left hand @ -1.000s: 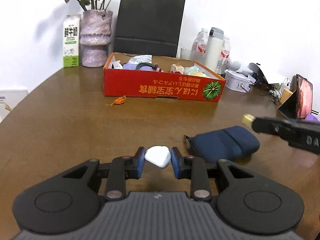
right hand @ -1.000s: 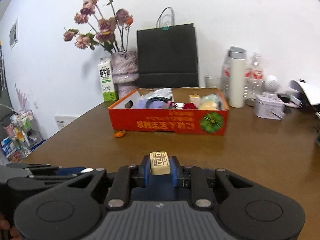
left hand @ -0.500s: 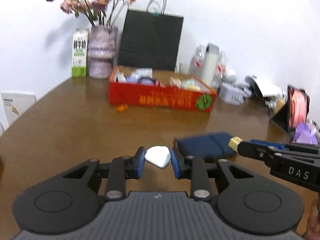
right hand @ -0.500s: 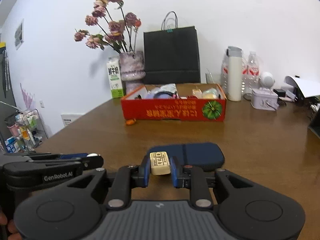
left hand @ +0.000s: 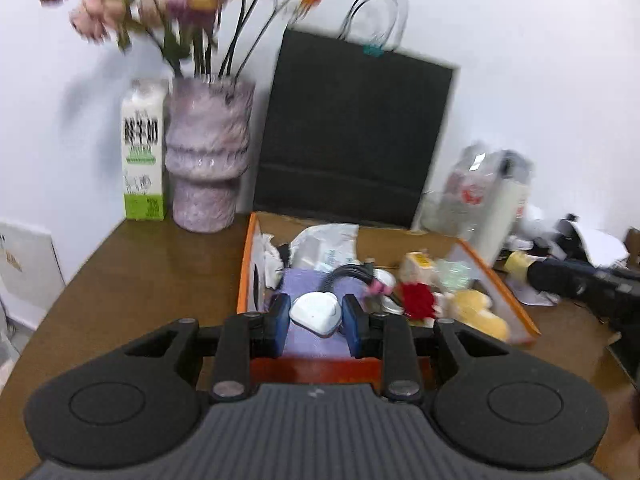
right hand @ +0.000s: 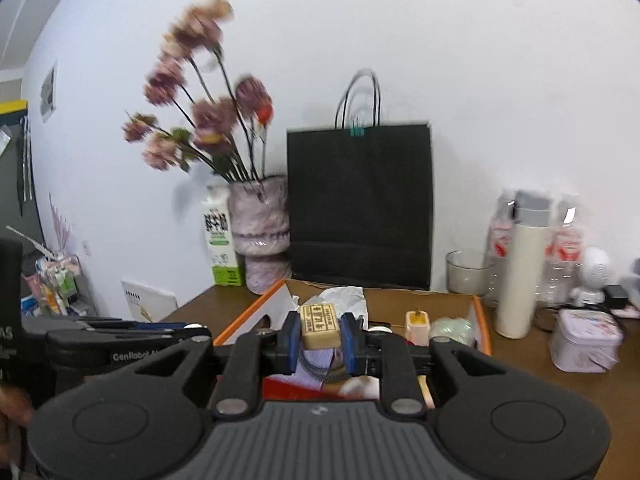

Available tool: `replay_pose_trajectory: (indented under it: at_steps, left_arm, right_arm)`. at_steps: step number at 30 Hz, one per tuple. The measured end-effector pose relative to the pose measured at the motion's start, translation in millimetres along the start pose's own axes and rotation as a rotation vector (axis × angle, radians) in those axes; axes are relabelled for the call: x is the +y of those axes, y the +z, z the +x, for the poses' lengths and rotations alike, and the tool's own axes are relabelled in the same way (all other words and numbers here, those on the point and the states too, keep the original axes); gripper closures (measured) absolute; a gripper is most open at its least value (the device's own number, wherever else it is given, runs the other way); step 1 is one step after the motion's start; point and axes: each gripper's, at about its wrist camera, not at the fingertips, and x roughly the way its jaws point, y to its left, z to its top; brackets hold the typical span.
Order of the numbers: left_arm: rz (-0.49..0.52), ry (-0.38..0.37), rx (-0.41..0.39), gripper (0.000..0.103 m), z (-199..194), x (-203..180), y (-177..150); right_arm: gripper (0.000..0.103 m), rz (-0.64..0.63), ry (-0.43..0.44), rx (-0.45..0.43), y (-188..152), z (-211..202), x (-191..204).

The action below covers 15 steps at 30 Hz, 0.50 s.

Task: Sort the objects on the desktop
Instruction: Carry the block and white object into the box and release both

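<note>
Left gripper (left hand: 316, 320): jaws closed on a white rounded object (left hand: 316, 314), held over the near end of the orange box (left hand: 520, 312).
Right gripper (right hand: 320, 336): jaws clamped on a tan printed block (right hand: 319, 325), above the same box.
Box: cluttered, on brown table (left hand: 140, 280).

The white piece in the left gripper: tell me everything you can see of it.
The white piece is small, smooth and glossy, plastic by its look, with a rounded, roughly triangular outline. The left gripper is shut on it, a blue pad pressing each side. It hangs above the purple item in the orange box, touching nothing else. Its underside is hidden.
</note>
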Motion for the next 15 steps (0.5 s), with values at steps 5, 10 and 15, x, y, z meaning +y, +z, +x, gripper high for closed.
replay_pose_trajectory:
  at_steps: [5,10,15]
  left_arm:
    - [-0.090,0.011,0.158,0.075,80.5,14.9,15.2]
    - [-0.024,-0.007,0.260,0.072,125.7,11.2,13.7]
    - [0.019,-0.035,0.297,0.049,130.6,8.5,27.3]
  right_arm:
    - [0.083,0.106,0.038,0.228,6.9,119.7,-42.1]
    - [0.083,0.176,0.022,0.437,-17.3,196.8,-67.9]
    - [0.075,0.135,-0.041,0.552,-29.3,227.6,-64.2]
